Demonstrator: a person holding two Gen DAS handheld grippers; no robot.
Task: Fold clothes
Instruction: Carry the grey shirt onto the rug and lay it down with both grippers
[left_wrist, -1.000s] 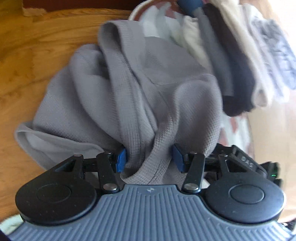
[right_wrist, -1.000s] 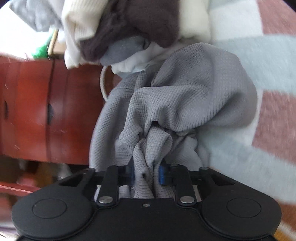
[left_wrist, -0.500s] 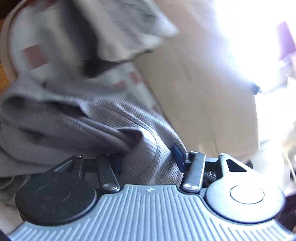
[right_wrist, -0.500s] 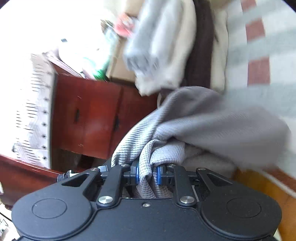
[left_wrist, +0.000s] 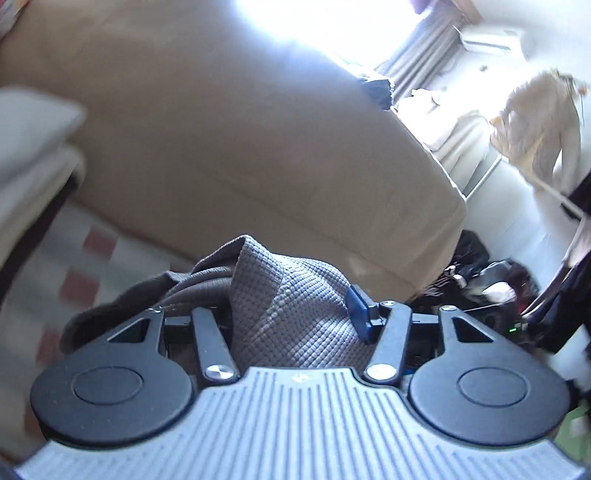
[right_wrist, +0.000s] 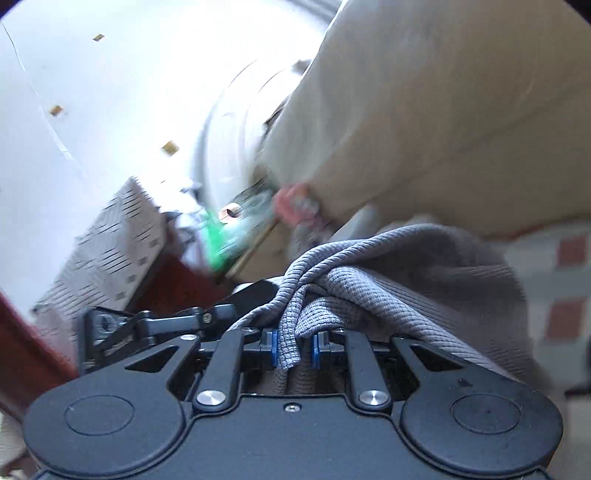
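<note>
The left tool (left_wrist: 291, 314) has its blue-padded fingers well apart, with a thick bunch of the grey waffle-knit garment (left_wrist: 291, 306) filling the gap between them. The pad on one side (left_wrist: 357, 312) shows, pressed against the cloth; the other pad is hidden under the fabric, so the tool is clamped on a fat wad of the garment rather than a thin edge. The cloth humps up just ahead of the fingers and spills off to the tool's left in darker folds. Beyond it lies a pale checked rug with red squares (left_wrist: 74, 291), blurred, and farther ahead the large beige upholstered sofa (left_wrist: 229, 147) fills most of the view. Far off to the tool's right are a bright window with grey curtains (left_wrist: 424, 48) and a cream garment hanging up (left_wrist: 543, 122).

The right tool (right_wrist: 293, 349) has its fingers close together, pinching a narrow bundle of ribbed folds of the same grey waffle-knit garment (right_wrist: 399, 280). Both blue pads (right_wrist: 272, 349) touch the cloth, one on each side. From the pinch the fabric rises just ahead and drapes away to the tool's right in a broad sheet. Part of the left tool's black frame (right_wrist: 155, 325) shows near the tool's left, just beside the cloth. Past the garment, the checked rug (right_wrist: 569, 258) lies to the right, a dark red wooden cabinet (right_wrist: 173, 280) to the left, and the beige sofa (right_wrist: 461, 110) looms ahead; the rest is blurred.
</note>
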